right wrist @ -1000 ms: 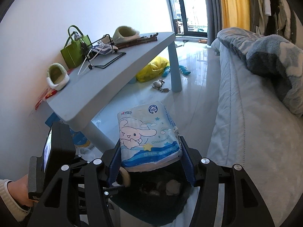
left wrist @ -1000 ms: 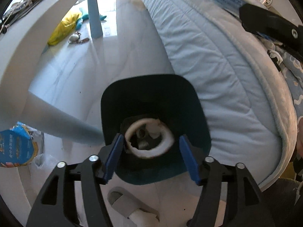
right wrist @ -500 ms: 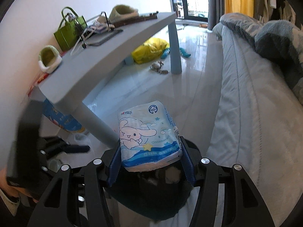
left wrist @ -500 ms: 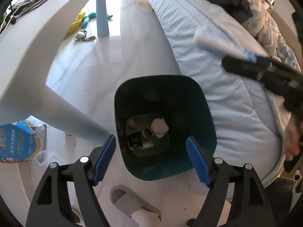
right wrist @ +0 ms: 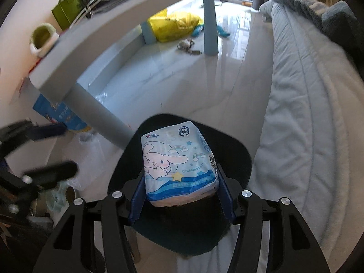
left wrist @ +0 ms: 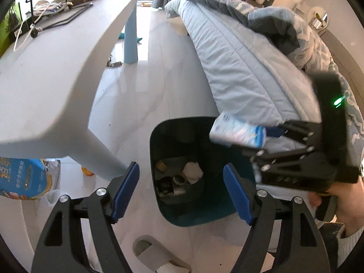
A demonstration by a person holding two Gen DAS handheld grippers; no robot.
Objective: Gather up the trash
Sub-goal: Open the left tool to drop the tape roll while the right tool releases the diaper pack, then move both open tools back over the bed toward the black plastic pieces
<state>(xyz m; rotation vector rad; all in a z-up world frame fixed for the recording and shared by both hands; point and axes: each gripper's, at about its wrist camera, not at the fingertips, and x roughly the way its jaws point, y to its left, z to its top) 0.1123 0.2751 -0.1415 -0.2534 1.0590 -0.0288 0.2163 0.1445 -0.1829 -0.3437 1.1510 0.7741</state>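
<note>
A dark teal trash bin stands on the floor between the table and the bed, with crumpled paper and small trash at its bottom. My left gripper is open and empty, above the bin's near left side. My right gripper is shut on a blue-and-white cartoon tissue pack and holds it over the bin's mouth. In the left wrist view the pack hangs above the bin's right rim.
A grey-blue table with a slanted leg stands left of the bin. The bed with a blanket is right of it. A slipper lies on the floor near me. A yellow bag lies under the table.
My left gripper let go of a white ring-shaped piece, which is gone from its jaws, then lifted back and left. My right gripper carried the tissue pack over the bin.
</note>
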